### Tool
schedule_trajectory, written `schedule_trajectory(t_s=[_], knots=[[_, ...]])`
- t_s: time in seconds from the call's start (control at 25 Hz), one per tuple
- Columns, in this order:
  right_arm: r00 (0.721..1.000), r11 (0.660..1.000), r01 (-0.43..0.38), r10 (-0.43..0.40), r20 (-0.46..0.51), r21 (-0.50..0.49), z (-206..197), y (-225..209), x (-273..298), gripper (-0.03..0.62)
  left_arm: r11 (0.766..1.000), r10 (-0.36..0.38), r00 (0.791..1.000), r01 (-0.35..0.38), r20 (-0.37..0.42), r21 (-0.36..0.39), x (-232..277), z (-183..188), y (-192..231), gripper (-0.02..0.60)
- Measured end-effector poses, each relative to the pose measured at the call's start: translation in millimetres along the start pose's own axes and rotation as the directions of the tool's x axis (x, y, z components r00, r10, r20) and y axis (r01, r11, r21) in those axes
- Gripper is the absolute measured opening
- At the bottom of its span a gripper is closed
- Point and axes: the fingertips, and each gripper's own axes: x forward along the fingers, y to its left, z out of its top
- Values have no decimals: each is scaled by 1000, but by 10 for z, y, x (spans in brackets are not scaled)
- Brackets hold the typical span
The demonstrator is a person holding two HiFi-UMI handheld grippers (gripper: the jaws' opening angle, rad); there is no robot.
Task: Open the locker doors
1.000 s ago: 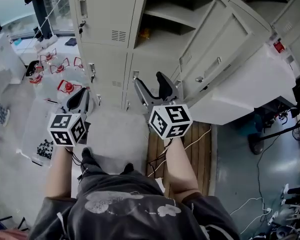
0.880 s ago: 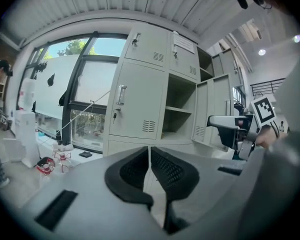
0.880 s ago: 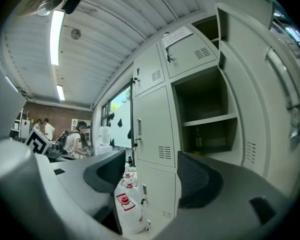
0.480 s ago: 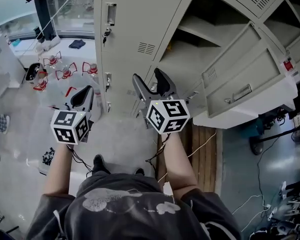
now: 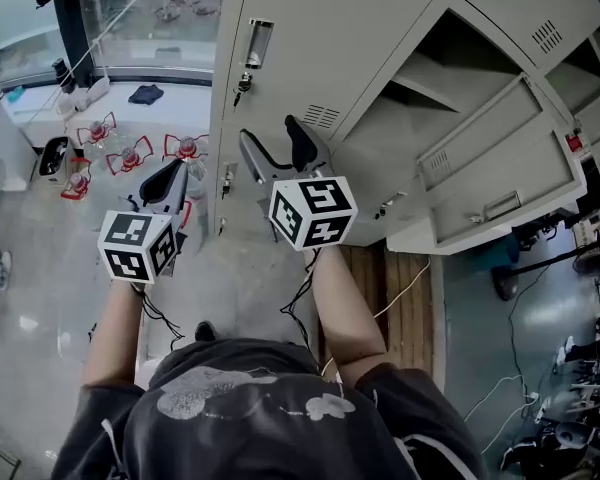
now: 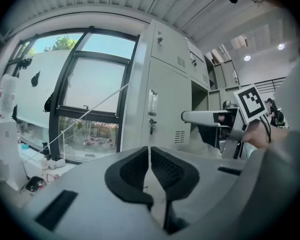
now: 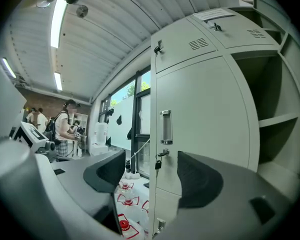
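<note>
**Both grippers facing the closed locker door, open doors crowding the right**

Starting far left, the window [image 5: 145, 13] is running along the back. Below it a cluster of red-capped things [image 5: 130, 153] is sitting on the floor. They are probably bottles, though they're small in the head view. Bare grey floor is showing nearer the person.

The left gripper [image 5: 170, 180] is hanging over that floor, just left of the locker's [image 5: 510, 8] outer edge and touching nothing. In its own view the jaws are sitting almost together, with only a thin slit showing and nothing caught in it.

Moving right, the closed door [image 5: 305, 53] is showing its handle [image 5: 259, 40] and a dangling key [image 5: 242, 86], both close to its left edge. The right gripper [image 5: 272, 140] is hovering in front of that door, apart from it. Its jaws are standing wide, and its own view is framing the handle and key in the gap, with nothing held.

Further right, a compartment is standing open with a shelf [image 5: 425, 88] inside. The open doors [image 5: 490, 163] are jutting out over the wooden boards [image 5: 400, 318], narrowing the room on that side.
</note>
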Motion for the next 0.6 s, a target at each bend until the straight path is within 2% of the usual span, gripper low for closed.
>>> schedule_trajectory(t_s=[0.24, 0.6], knots=[[1000, 1000, 23, -23, 6, -7, 58, 52, 415, 311, 999, -32, 999, 32, 25, 4, 123, 118, 247, 23], [996, 996, 73, -71, 53, -42, 327, -4, 981, 310, 999, -45, 999, 45, 20, -4, 226, 97, 556, 21]])
